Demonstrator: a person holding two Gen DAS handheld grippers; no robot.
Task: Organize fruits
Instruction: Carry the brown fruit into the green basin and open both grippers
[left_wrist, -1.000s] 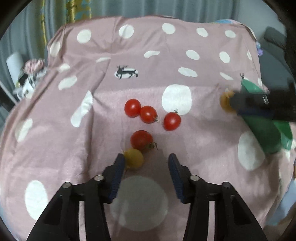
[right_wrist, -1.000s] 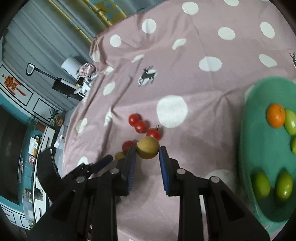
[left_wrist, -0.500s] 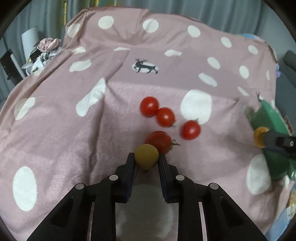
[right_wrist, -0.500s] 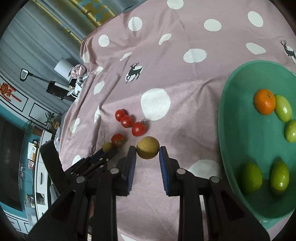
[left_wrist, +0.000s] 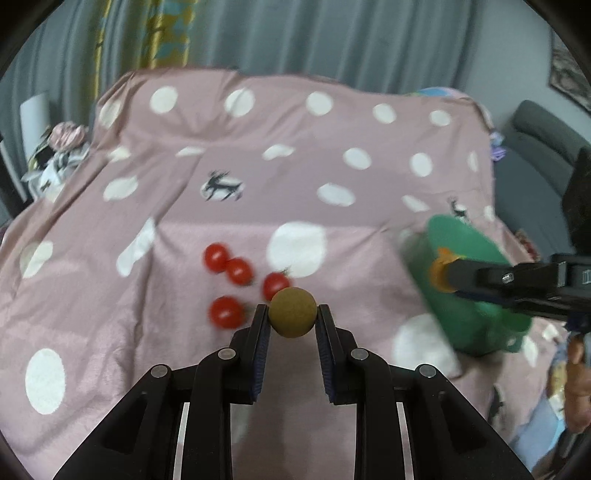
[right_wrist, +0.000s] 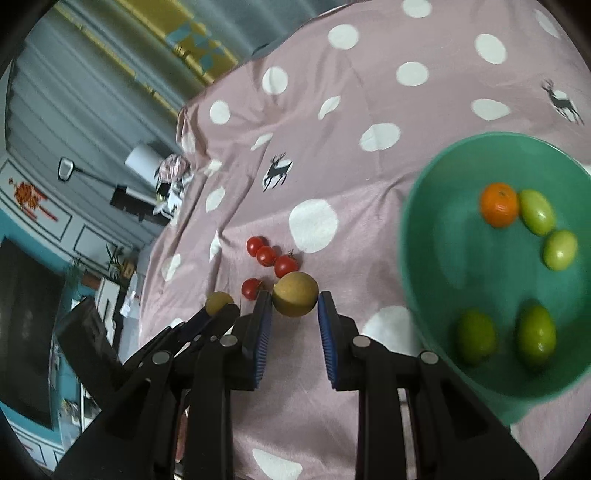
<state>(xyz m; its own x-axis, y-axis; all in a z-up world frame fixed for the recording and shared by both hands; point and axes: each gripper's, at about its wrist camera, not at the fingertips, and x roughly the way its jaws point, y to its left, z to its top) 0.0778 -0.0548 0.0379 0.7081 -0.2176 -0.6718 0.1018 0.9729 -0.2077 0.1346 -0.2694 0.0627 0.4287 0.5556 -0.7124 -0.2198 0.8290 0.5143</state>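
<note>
While each claw pinches 1 round, axisless brown fruit (left_wrist: 292, 313) (right_wrist: 295, 294), 4 tomatoes (left_wrist: 239, 270) lie on the cloth (left_wrist: 110, 295).

Left claw (left_wrist: 292, 318) is clamped on a round fruit (left_wrist: 292, 312); right claw (right_wrist: 294, 303) likewise (both raised) grips another fruit (right_wrist: 295, 294).

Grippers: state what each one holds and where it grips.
Left gripper pinches a round yellow-brown fruit by its sides. Right gripper pinches another yellow-brown fruit likewise.

Pink white-dotted cloth (left_wrist: 332, 147), red tomatoes (right_wrist: 266, 254), green bowl (right_wrist: 443, 258).
</note>
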